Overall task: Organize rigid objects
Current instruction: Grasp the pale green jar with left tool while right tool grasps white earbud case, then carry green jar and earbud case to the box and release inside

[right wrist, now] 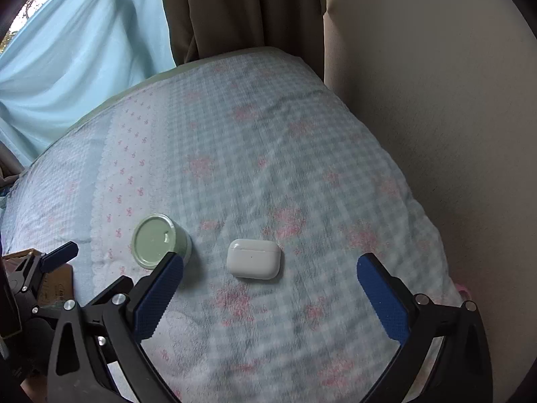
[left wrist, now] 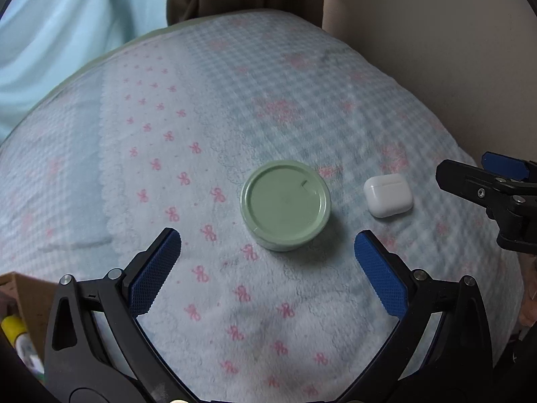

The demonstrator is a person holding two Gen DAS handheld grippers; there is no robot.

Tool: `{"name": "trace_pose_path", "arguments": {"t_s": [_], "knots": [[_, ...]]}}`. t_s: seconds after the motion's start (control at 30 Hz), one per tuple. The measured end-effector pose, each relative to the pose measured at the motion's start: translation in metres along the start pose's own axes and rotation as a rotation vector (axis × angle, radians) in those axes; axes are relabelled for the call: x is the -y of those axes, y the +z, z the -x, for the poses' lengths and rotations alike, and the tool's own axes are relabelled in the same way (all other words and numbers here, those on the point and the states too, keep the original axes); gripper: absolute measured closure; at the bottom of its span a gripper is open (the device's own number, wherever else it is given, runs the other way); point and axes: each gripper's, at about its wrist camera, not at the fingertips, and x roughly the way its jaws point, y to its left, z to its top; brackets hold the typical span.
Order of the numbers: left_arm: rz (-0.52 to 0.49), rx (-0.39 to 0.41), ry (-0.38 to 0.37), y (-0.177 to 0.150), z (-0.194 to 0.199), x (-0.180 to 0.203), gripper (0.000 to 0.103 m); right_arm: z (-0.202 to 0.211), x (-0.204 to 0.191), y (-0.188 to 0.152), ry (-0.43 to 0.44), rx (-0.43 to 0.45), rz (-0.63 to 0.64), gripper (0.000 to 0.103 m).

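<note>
A round pale green jar with a lid (left wrist: 285, 201) stands on a blue checked blanket, just beyond my open, empty left gripper (left wrist: 268, 238). A white earbud case (left wrist: 388, 195) lies closed to its right. In the right wrist view the earbud case (right wrist: 254, 258) lies just ahead of my open, empty right gripper (right wrist: 270, 265), and the green jar (right wrist: 157, 243) stands to its left, partly behind the left finger. The right gripper's tip (left wrist: 483, 181) shows at the right edge of the left wrist view. The left gripper's tip (right wrist: 60, 255) shows at the left edge of the right wrist view.
The blanket (left wrist: 235, 117) with pink bows covers a bed. A beige wall (right wrist: 436, 117) runs along its right side. Brown curtains (right wrist: 241, 10) and light blue fabric (right wrist: 77, 50) hang beyond the far edge. A cardboard box (left wrist: 23, 295) with items sits at the lower left.
</note>
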Motion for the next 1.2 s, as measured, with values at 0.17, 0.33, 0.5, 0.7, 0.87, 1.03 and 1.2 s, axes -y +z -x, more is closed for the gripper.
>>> {"name": "trace_pose_path", "arguments": {"t_s": [0.17, 0.33, 0.5, 0.7, 0.87, 1.03, 1.2], "knots": [[-0.025, 0.031, -0.021, -0.008, -0.041, 0.0, 0.004, -0.048, -0.007, -0.009, -0.011, -0.018, -0.013, 0.017], [-0.05, 0.067, -0.035, -0.007, -0.06, -0.001, 0.011, -0.074, -0.015, -0.016, -0.035, -0.016, -0.012, 0.027], [-0.09, 0.101, -0.048, -0.001, -0.069, 0.004, 0.029, -0.085, -0.02, -0.019, -0.061, -0.004, -0.004, 0.029], [-0.107, 0.11, -0.037, 0.002, -0.069, 0.009, 0.036, -0.087, -0.023, -0.022, -0.088, -0.002, -0.026, 0.047], [-0.094, 0.107, -0.04, 0.001, -0.067, 0.009, 0.036, -0.086, -0.022, -0.02, -0.075, -0.002, -0.04, 0.047], [-0.075, 0.117, -0.047, 0.004, -0.054, 0.009, 0.036, -0.075, -0.015, -0.017, -0.063, 0.013, -0.052, 0.047], [-0.068, 0.134, -0.042, 0.011, -0.026, 0.013, 0.036, -0.046, -0.009, -0.009, -0.056, 0.039, -0.069, 0.047]]}}
